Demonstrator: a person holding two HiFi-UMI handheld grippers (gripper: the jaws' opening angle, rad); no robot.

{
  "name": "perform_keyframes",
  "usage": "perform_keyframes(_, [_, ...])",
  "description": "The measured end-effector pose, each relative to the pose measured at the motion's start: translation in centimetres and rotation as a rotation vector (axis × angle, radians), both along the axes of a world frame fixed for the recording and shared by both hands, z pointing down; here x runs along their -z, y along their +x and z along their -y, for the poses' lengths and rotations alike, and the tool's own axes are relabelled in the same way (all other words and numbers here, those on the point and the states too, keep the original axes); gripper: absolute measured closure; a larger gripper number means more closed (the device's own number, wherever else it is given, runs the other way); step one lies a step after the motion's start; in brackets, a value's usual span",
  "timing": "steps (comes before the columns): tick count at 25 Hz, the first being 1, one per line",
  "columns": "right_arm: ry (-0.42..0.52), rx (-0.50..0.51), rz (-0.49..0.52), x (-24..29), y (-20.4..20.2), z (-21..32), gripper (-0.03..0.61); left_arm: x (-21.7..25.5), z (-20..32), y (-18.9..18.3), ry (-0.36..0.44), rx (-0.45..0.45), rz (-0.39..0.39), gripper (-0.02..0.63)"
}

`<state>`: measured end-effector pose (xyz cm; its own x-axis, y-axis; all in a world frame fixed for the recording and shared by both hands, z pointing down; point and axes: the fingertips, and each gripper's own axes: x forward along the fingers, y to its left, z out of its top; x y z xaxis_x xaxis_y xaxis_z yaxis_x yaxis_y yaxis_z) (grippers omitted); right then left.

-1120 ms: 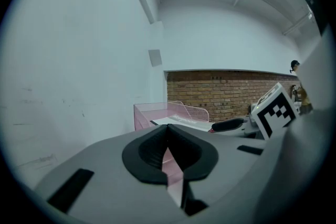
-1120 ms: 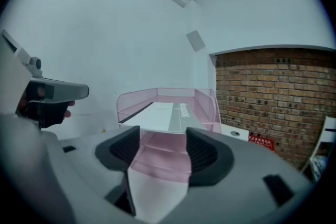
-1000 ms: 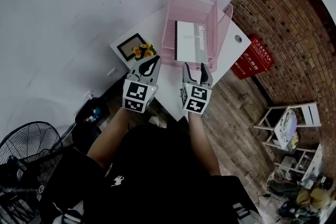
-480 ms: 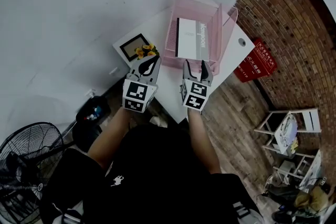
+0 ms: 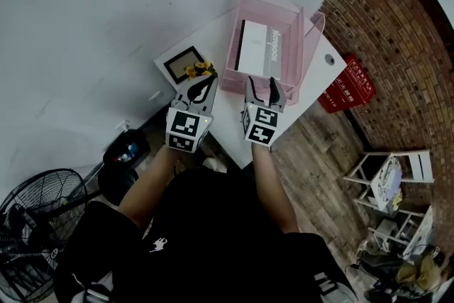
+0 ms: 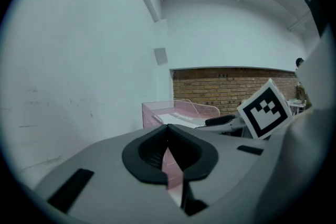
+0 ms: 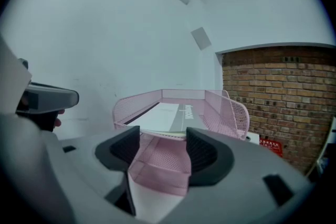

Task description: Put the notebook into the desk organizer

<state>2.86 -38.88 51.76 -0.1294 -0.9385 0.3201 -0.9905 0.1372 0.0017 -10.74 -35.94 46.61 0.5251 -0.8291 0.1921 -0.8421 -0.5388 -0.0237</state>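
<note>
The pink mesh desk organizer [image 5: 306, 32] stands on the white table [image 5: 227, 125], open toward me. A white and grey notebook [image 5: 257, 50] lies flat inside it and also shows in the right gripper view as the notebook [image 7: 169, 116] in the organizer [image 7: 233, 113]. My right gripper [image 5: 261, 87] hangs just before the organizer's front edge, open, with nothing between its jaws. To its left my left gripper [image 5: 201, 87] hovers over the table near the flowers, its jaws meeting at the tips and holding nothing.
A small black-framed picture [image 5: 181, 64] and yellow flowers [image 5: 198, 69] sit on the table left of the organizer. A red sign [image 5: 345, 84] leans at the brick wall on the right. A fan [image 5: 35, 213] and a white chair [image 5: 394, 167] stand on the floor.
My right gripper has edged slightly forward toward the organizer's front edge, still open. The left gripper and the notebook have kept their places.
</note>
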Motion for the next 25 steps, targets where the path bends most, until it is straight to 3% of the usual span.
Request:
perform_keyframes(8, [-0.004,0.026,0.024,0.1,-1.0,-0.4,0.299,-0.4,-0.3,-0.7,-0.012,0.010,-0.006,0.609])
perform_keyframes(13, [0.003,0.044,0.073,0.7,-0.6,-1.9,0.299,-0.5,-0.7,-0.4,-0.046,-0.018,-0.053,0.611])
perform_keyframes(19, [0.037,0.092,0.106,2.9,1.0,-4.8,0.355,0.4,-2.5,1.0,-0.003,-0.016,-0.036,0.611])
perform_keyframes(25, [0.073,0.170,0.135,5.5,1.8,-8.5,0.452,1.6,-5.4,1.6,0.012,0.030,-0.040,0.611])
